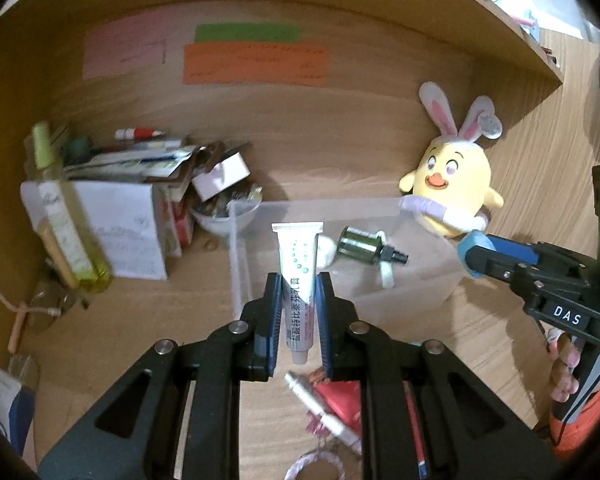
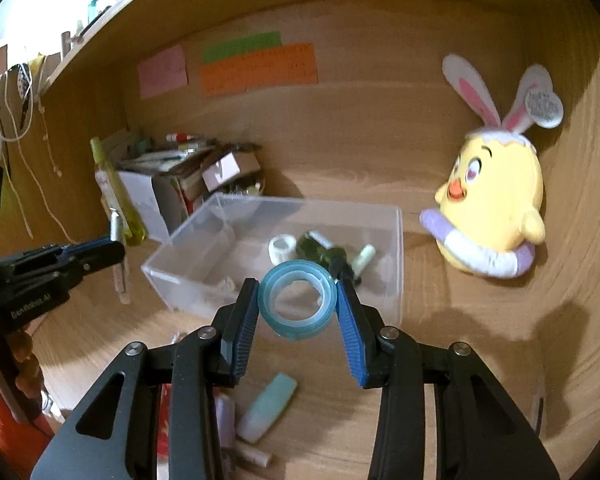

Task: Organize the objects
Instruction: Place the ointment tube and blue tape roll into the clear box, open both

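I can't read the blurred writing on the orange note (image 1: 254, 65). My left tongs (image 1: 298, 286) cover the red packet (image 1: 340, 398) on the counter. The pen (image 1: 320, 410) runs under them, its end hidden.

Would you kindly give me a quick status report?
Left gripper shut on white ointment tube. Right gripper shut on blue tape roll. Clear plastic box ahead, unobstructed.

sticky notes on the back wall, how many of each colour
pink sticky note: 1
green sticky note: 1
orange sticky note: 1
total: 3
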A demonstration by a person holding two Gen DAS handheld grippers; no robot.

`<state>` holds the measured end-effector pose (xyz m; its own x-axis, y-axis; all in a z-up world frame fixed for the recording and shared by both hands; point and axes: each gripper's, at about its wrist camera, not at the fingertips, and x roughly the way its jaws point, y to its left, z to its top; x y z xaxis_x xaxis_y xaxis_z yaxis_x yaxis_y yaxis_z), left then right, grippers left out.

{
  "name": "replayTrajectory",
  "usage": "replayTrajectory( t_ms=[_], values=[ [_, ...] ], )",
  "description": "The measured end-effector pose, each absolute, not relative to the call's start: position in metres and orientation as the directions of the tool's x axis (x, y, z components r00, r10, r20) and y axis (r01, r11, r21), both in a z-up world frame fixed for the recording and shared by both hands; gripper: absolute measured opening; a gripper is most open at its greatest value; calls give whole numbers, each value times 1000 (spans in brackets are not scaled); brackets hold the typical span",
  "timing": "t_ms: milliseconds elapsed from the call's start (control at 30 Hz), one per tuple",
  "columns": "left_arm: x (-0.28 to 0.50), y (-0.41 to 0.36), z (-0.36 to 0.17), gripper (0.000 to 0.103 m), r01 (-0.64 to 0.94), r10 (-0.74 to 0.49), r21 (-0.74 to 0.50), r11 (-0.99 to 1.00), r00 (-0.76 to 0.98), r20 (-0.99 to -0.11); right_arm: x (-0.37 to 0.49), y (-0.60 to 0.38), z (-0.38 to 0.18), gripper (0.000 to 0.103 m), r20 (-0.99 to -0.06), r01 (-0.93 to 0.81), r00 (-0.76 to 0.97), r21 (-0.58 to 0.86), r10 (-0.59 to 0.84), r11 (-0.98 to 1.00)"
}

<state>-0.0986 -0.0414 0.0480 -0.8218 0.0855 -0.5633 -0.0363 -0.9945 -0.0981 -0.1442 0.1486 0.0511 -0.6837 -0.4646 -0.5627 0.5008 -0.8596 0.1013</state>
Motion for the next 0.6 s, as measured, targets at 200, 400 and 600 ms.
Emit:
replayTrajectory(
  t_ms=[200,400,600],
  values=[
    [-119,-34,58,16,-62,110,-105,-993,-829,-548,-161,141,62,36,-547,508,-684,115,-481,-853],
    [-146,-30,61,16,-68,113,-101,-993,-825,-554,-183,131,67,36,-554,516,-673,124,-491,-847],
    [-176,-31,46,16,-51,103,-102,-993,-792,-601,-207,115,51,36,-612,517,-635,116,-471,-848]
  ],
)
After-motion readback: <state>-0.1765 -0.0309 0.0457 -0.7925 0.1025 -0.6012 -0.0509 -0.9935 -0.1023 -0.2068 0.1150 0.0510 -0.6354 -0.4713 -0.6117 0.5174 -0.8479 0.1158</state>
